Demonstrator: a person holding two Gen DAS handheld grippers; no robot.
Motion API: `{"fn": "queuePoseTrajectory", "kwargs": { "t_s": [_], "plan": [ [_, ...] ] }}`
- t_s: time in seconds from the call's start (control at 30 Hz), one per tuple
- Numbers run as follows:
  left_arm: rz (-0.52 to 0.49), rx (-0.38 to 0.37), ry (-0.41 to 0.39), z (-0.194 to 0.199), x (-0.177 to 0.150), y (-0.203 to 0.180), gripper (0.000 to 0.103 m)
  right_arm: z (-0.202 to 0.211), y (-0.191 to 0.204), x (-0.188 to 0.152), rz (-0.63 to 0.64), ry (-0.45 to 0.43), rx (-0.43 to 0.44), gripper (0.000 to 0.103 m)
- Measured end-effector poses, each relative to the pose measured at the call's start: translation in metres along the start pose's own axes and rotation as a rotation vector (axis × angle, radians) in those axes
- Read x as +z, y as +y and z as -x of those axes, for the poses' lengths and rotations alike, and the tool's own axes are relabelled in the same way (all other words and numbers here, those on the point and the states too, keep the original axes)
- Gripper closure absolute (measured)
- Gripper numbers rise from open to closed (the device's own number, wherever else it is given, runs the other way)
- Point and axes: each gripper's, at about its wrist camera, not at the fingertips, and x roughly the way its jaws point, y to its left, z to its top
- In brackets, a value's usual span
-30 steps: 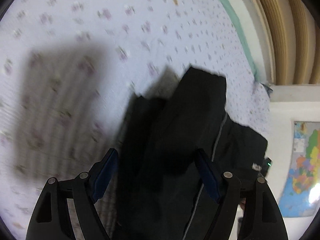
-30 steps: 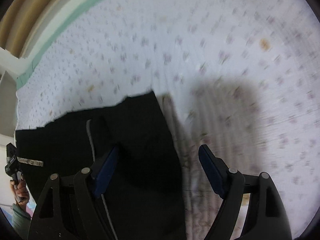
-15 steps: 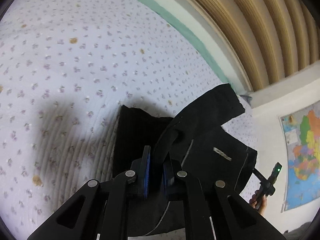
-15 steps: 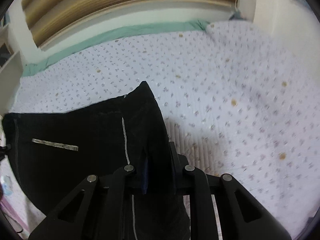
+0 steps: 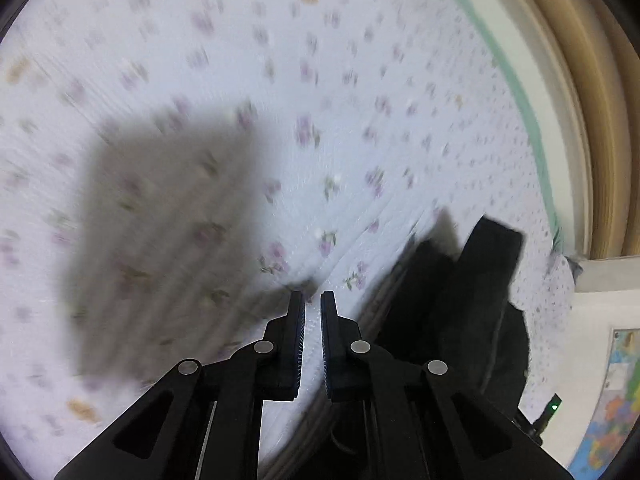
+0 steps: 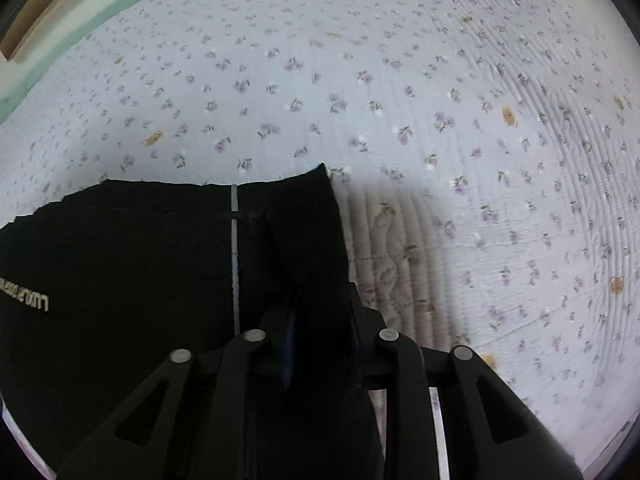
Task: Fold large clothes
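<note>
A black garment with a thin grey stripe and a small printed label lies on a floral quilted bedspread. In the right wrist view the garment (image 6: 160, 272) fills the lower left, and my right gripper (image 6: 320, 316) is shut on a fold of it near its right edge. In the left wrist view the garment (image 5: 472, 304) lies bunched to the right of my left gripper (image 5: 313, 300). That gripper's fingers are nearly together with nothing between them, just above the bedspread (image 5: 280, 100). This view is blurred by motion.
The bedspread (image 6: 440, 100) has a green border (image 5: 516, 92) along a wooden slatted headboard (image 5: 592, 100). A white wall with a coloured map (image 5: 616, 408) is at the lower right. A hand-held device with a green light (image 5: 554, 406) shows beyond the garment.
Both grippers closed on the garment half a second ago. My left gripper has since come off the cloth and swung left, now empty. My right gripper keeps its hold and has lowered toward the bed.
</note>
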Motion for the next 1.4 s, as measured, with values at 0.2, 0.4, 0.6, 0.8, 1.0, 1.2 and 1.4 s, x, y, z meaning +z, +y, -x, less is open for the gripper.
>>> {"fn": "queuePoseTrajectory", "kwargs": {
  "t_s": [0.2, 0.4, 0.6, 0.8, 1.0, 1.2, 1.4],
  "plan": [
    [-0.279, -0.019, -0.045, 0.054, -0.023, -0.082, 0.063, 0.064, -0.004, -0.008, -0.049, -0.088, 0.105, 0.056],
    [-0.534, -0.21, 0.054, 0.041, -0.097, -0.185, 0.037, 0.125, 0.052, -0.027, 0.068, -0.191, 0.213, 0.041],
    [-0.726, -0.112, 0.104, -0.014, -0.156, -0.218, 0.038, 0.1, 0.115, -0.054, 0.205, -0.115, 0.242, 0.041],
    [-0.76, 0.094, 0.085, -0.074, -0.176, -0.192, 0.037, 0.028, 0.138, -0.081, 0.182, -0.036, 0.196, 0.041],
    [-0.751, 0.113, 0.116, -0.057, -0.167, -0.207, 0.039, 0.033, 0.139, -0.072, 0.175, 0.013, 0.2, 0.041],
    [-0.721, 0.021, -0.024, -0.009, -0.113, -0.231, 0.039, 0.076, 0.135, -0.023, 0.201, -0.134, 0.21, 0.039],
    [-0.483, 0.118, 0.085, -0.063, -0.045, -0.162, 0.039, 0.011, 0.127, 0.01, 0.099, -0.018, 0.188, 0.039]
  ]
}}
